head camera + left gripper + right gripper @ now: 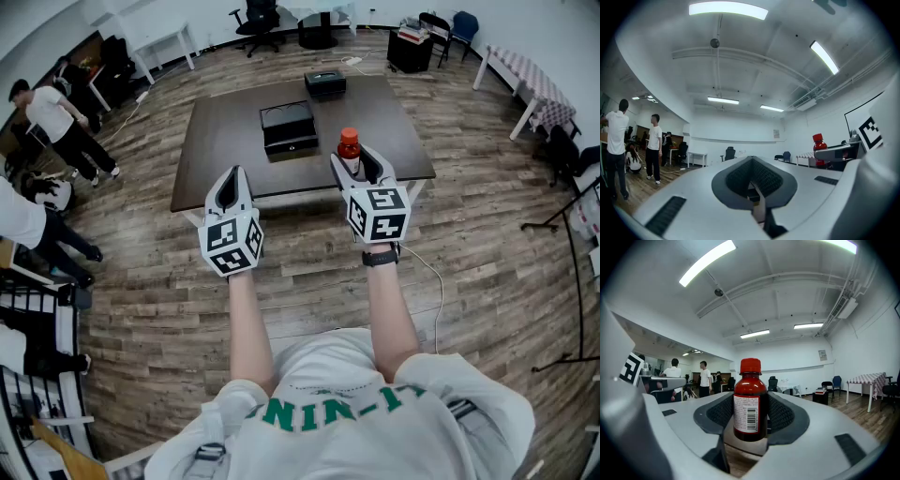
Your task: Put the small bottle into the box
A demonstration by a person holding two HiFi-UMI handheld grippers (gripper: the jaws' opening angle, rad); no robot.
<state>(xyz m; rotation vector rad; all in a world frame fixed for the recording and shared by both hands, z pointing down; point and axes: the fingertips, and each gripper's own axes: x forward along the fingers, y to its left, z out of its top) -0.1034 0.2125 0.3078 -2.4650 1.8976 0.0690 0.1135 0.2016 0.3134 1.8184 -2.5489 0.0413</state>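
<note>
Nearest my lens, the small glossy dark-red bottle with a red cap [750, 401] stands upright, clamped between the ribbed dark pads of my right gripper [751, 420]. My left gripper [752, 164] has its jaws together on nothing. In the upper centre of the head view, the black rectangular box [289, 127] sits on the matte dark-brown table [225, 141]. The table's near edge lies just beyond both grippers, and open plank floor [487, 244] surrounds it.

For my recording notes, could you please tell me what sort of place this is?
Probably an open office or lab: an office chair, a white desk by the wall, and ceiling strip lights.
</note>
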